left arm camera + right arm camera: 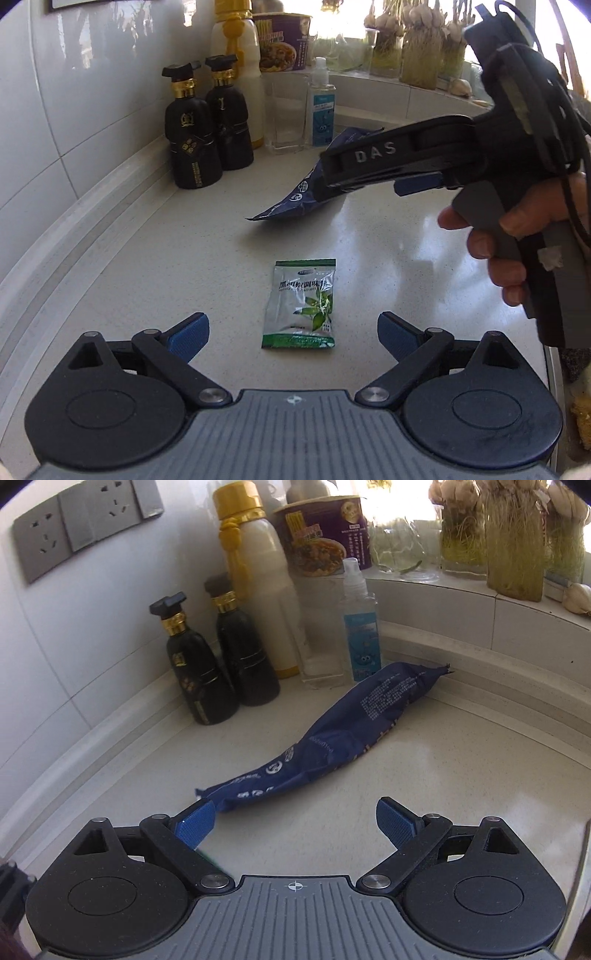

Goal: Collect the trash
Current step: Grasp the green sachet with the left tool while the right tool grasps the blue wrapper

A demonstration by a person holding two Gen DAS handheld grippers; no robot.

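Blue wrapper (325, 738): long, crumpled, lying diagonally on the surface (443, 775), near end just beside the left finger of the right gripper (295, 823), far end by the back ledge. Right gripper: jaws spread wide, empty. Green sachet (303, 304): flat, long axis running away from the left gripper (291, 332), centred just ahead of its wide, empty jaws. Surface: pale speckled stone. Backdrop: tiled wall, bottles (199, 664) in the corner.

On the surface (388, 258) lie two pieces of trash: one green seasoning sachet (303, 304) and one blue snack wrapper (325, 738). Behind stand two black bottles (199, 672), one cream bottle (264, 602), one sanitizer bottle (360, 627), one noodle cup (325, 535).
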